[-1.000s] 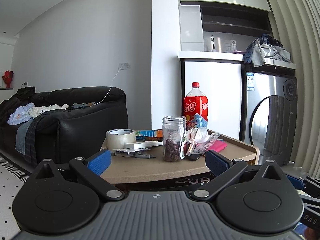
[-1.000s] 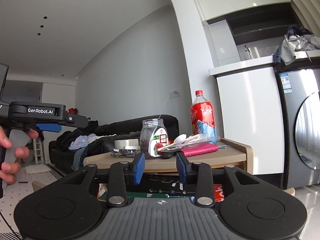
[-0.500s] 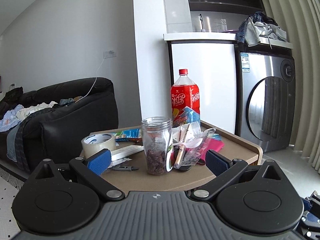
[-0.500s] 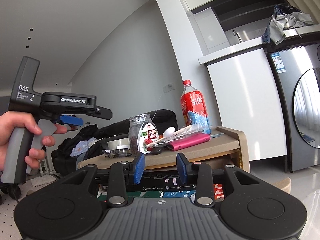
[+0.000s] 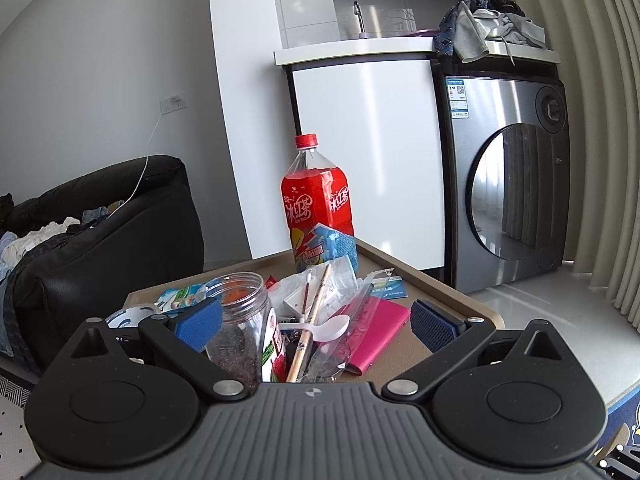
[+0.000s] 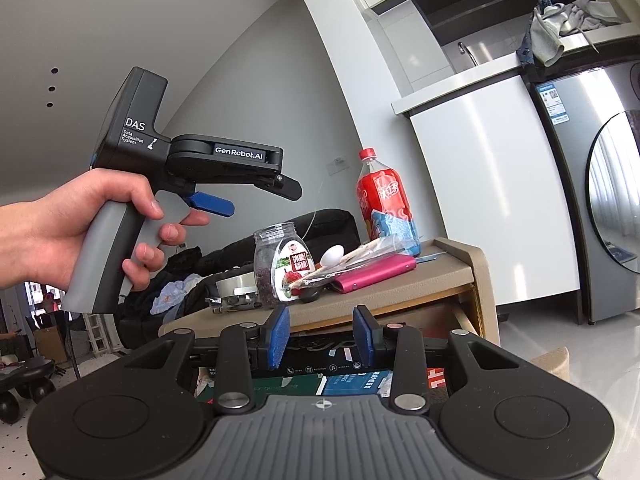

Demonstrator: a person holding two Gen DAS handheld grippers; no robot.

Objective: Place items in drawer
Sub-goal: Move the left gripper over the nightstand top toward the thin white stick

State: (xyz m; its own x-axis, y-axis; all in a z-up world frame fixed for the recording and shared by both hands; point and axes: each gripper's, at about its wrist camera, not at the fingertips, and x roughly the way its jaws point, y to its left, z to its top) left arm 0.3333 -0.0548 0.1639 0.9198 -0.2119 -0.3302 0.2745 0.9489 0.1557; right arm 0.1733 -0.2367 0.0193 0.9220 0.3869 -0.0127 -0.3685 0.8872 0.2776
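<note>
Your left tool (image 5: 316, 322) hangs over the near edge of the tabletop (image 5: 448, 286) with its blue pads spread wide and nothing between them touching either pad. The clear plastic jar (image 5: 244, 328), holding a dark filling, stands just inside the left pad, close enough that the pad overlaps its side in the left wrist view; you cannot tell from there whether they touch. Right of the jar, between the pads, lies a clear bag (image 5: 336, 312) with chopsticks (image 5: 310, 328) and a white spoon (image 5: 334, 327) in it, and beyond that a pink case (image 5: 378, 330) lying flat near the right pad. The red drink bottle (image 5: 316, 204) stands upright at the far side of the tabletop, well behind everything else, with a blue packet (image 5: 334, 246) leaning at its base.

Your right tool (image 6: 322, 336) sits lower, below the tabletop's front edge, its pads parted by a narrow gap and holding nothing. Straight ahead of those pads is the open drawer (image 6: 476, 304) under the tabletop, with printed packages (image 6: 352, 384) lying inside it. In the right wrist view your left hand (image 6: 80, 228) grips the left tool's grey handle up at the left, above and nearer than the jar. A roll of tape (image 6: 234, 284) rests on the tabletop behind the jar.
</note>
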